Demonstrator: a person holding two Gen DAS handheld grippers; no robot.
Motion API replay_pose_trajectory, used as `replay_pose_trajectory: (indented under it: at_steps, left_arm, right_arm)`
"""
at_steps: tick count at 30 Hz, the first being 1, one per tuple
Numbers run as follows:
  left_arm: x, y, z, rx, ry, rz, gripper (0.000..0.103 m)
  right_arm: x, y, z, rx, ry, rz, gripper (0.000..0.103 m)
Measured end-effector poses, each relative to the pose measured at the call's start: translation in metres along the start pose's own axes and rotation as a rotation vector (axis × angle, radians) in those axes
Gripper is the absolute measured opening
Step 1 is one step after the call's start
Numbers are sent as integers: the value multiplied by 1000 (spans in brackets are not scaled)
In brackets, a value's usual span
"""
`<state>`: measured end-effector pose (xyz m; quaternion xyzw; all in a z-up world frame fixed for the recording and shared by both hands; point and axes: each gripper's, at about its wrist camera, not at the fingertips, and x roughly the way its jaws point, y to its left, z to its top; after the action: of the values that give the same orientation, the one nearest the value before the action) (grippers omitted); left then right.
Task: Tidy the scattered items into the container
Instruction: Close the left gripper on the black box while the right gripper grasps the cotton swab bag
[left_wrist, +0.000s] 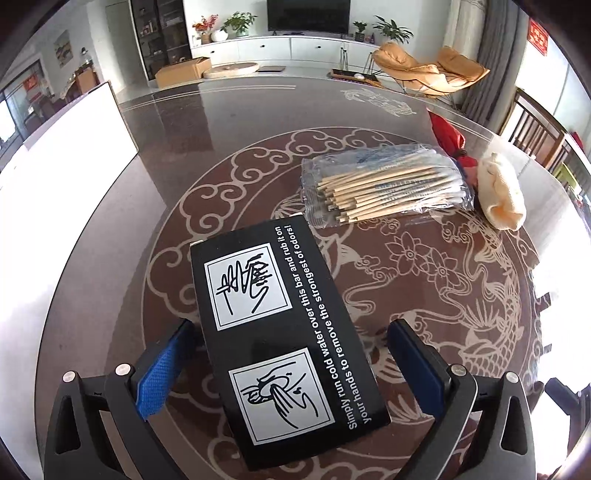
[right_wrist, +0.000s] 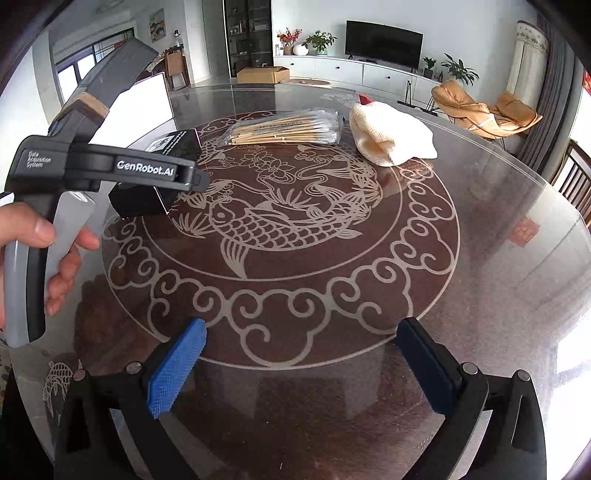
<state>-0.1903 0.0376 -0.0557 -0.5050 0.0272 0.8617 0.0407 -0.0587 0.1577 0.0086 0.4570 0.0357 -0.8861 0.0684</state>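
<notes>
The left tongs (left_wrist: 291, 365) stand wide around a flat black cardboard box printed with white hand-washing pictures (left_wrist: 284, 332). Its left pad (left_wrist: 162, 373) sits at the box's edge, while the right pad is apart from it, so I judge this a grasp being lined up, not a hold. The box looks rigid and light, tilted toward 11 o'clock, its long sides offered to the pads.

The right tongs (right_wrist: 299, 365) also stand wide, with nothing between them, low over the round glass table with its carp pattern (right_wrist: 480, 295), probably waiting their turn.

Farther, at 1 o'clock from the box, lies a clear plastic bag of wooden-stick cotton swabs (left_wrist: 384, 184); just beyond it lies a cream knitted cloth (left_wrist: 502, 192). At 10 o'clock stands a white panel (left_wrist: 74, 155), possibly the container's wall, though I cannot tell.
</notes>
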Motion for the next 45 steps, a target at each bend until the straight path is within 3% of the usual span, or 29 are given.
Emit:
replay_pose_trajectory:
  at_steps: [5, 7, 10, 15, 19, 23, 28, 32, 35, 38, 39, 40, 45]
  left_arm:
    - [-4, 6, -12, 66, -53, -38, 102]
    - [-8, 11, -14, 67, -95, -42, 75]
    - [-11, 18, -16, 90, -109, -53, 66]
    - [-24, 42, -35, 154, -140, -42, 61]
    - [-37, 77, -59, 130, -156, -50, 61]
    - [-41, 97, -66, 66, -158, -91, 59]
    - [-40, 94, -65, 75, -156, -76, 59]
    - [-41, 95, -65, 66, -158, -87, 59]
    - [-41, 96, -66, 66, -158, -88, 59]
    - [-41, 97, -66, 65, -158, -89, 59]
    - [-41, 97, -66, 64, -158, -91, 59]
    - [-41, 97, -66, 63, -159, -92, 59]
    - [-42, 97, -66, 65, -158, -90, 59]
  right_arm:
    - [0, 0, 0, 0, 0, 0, 103]
    - [0, 0, 0, 0, 0, 0, 103]
    - [0, 0, 0, 0, 0, 0, 103]
    - [0, 0, 0, 0, 0, -1, 103]
    - [4, 1, 6, 24, 0, -15, 103]
    - [32, 13, 51, 98, 10, 24, 103]
    - [78, 15, 131, 413, 48, 63, 103]
    - [107, 9, 173, 616, 50, -31, 103]
    - [122, 10, 191, 630, 66, -131, 103]
    - [135, 21, 204, 493, 113, -194, 102]
    - [134, 24, 206, 452, 90, -197, 83]
    - [130, 26, 206, 417, 62, -203, 56]
    - [115, 28, 190, 327, 19, -109, 47]
